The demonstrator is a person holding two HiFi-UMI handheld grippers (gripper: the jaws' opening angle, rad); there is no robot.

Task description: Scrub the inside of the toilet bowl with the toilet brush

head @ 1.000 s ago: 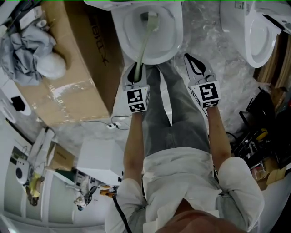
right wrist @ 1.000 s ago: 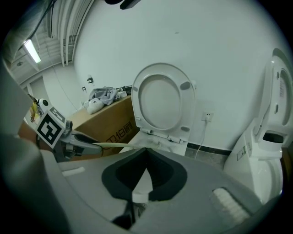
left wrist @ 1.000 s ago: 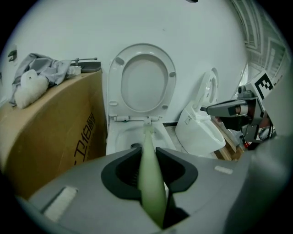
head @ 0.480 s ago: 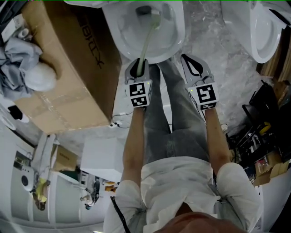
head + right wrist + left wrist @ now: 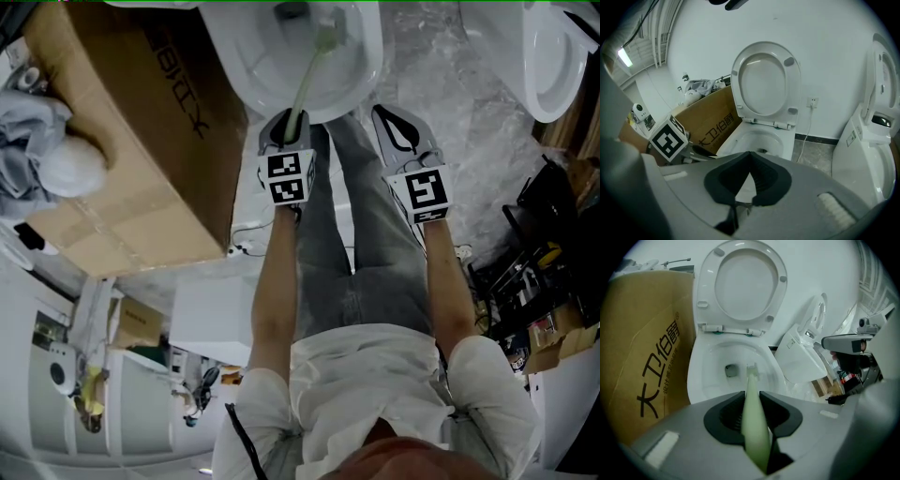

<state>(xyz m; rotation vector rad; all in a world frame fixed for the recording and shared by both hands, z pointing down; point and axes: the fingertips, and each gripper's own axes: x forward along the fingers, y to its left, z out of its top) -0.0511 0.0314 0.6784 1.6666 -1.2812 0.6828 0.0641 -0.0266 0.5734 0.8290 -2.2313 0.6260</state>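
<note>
The white toilet bowl (image 5: 246,66) is at the top of the head view, its seat and lid raised (image 5: 740,282). My left gripper (image 5: 286,136) hangs just over the bowl's front rim, shut on the pale green handle of the toilet brush (image 5: 305,89). The handle (image 5: 752,413) runs out between the jaws, and the brush head (image 5: 751,369) rests inside the bowl, right of the drain hole (image 5: 731,370). My right gripper (image 5: 405,131) hovers to the right of the bowl's front, shut with nothing held; in its own view (image 5: 750,154) the pads meet at the tips.
A big cardboard box (image 5: 122,141) stands tight against the bowl's left side. A second toilet (image 5: 553,47) sits at the right. Dark clutter (image 5: 525,281) lines the right edge. A white box (image 5: 211,323) lies on the floor at the lower left.
My left gripper has pushed forward toward the bowl with the brush, and the brush head has slid a little right inside it. My right gripper stays shut and has barely moved.
</note>
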